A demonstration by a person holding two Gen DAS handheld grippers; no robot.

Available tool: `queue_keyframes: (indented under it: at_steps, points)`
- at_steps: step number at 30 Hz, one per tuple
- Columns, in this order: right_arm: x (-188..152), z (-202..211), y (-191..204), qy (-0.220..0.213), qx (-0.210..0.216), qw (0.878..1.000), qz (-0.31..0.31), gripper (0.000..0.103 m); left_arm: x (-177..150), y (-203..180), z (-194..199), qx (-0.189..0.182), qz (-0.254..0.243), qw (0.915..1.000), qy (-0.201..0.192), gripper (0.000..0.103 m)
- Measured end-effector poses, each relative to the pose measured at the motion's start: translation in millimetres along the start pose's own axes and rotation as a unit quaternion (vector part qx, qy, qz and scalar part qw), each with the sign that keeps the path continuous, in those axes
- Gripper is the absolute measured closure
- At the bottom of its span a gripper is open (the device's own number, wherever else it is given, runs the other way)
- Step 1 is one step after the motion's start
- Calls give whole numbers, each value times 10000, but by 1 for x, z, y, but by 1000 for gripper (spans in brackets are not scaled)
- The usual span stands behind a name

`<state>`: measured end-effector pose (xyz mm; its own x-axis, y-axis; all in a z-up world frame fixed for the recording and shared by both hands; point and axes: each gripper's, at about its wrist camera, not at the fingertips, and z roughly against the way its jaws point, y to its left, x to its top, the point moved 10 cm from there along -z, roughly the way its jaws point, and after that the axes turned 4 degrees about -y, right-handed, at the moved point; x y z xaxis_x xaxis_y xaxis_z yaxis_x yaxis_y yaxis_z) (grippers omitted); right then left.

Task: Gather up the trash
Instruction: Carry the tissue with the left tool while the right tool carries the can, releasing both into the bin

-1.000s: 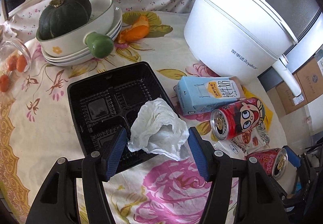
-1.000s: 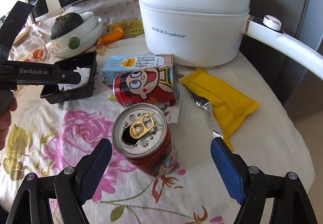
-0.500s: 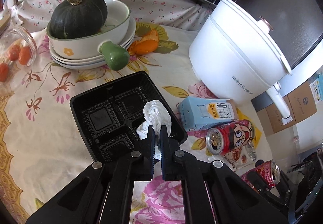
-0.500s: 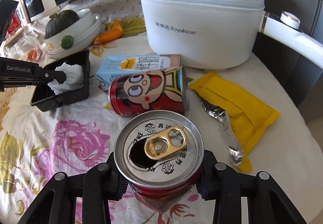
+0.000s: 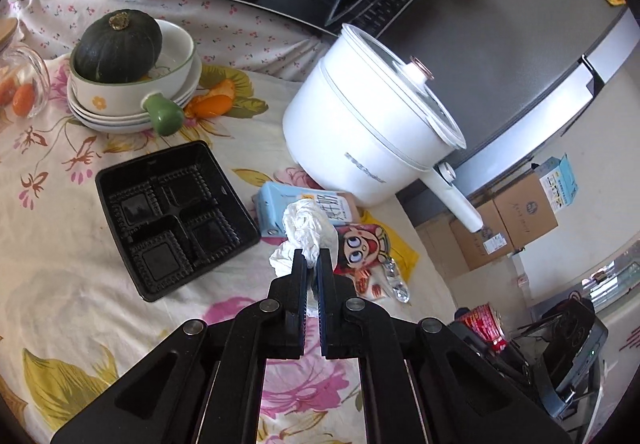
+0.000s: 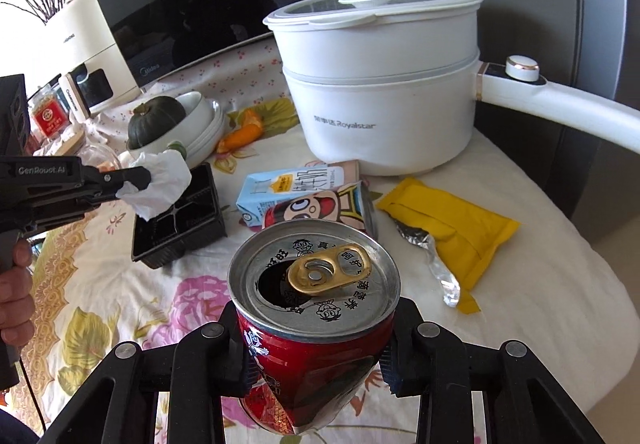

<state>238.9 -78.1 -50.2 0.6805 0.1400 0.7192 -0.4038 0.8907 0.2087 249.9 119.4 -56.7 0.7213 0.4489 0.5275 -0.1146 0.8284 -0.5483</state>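
On the floral-print tablecloth [image 5: 60,284] before a white electric pot [image 6: 384,99], the left gripper [image 5: 313,268] pinches a crumpled white tissue [image 5: 306,230], soft and weightless, above the black plastic tray [image 5: 176,219]; the right gripper [image 6: 314,360], just closing, clamps mid-wall a red opened drink can [image 6: 312,324], light, thin and likely dentable.

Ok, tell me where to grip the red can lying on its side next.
Grip the lying red can across its round body, mid-length, coming from above. It lies with its ends facing sideways, the milk carton close behind, so only the curved sides offer opposing surfaces.
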Motion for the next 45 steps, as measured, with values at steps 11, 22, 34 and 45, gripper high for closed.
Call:
queue_keyframes:
  at_steps: [11, 22, 34, 45]
  points:
    - [-26, 57, -32, -21, -391, 9991, -159, 62, -52, -61, 11, -429, -605, 9971, 194, 99]
    - [-73, 127, -59, -34, -656, 9942, -849, 62, -160, -135, 17, -1093, -1328, 9807, 927, 99]
    - [-117, 127, -72, 484, -1069, 9883, -970, 62, -256, -166, 1, -967, -2175, 9572, 1647, 99]
    - [-144, 104, -69, 1083, -1098, 9847, -811, 62, -269, -157, -11, -846, -2134, 9538, 1937, 97]
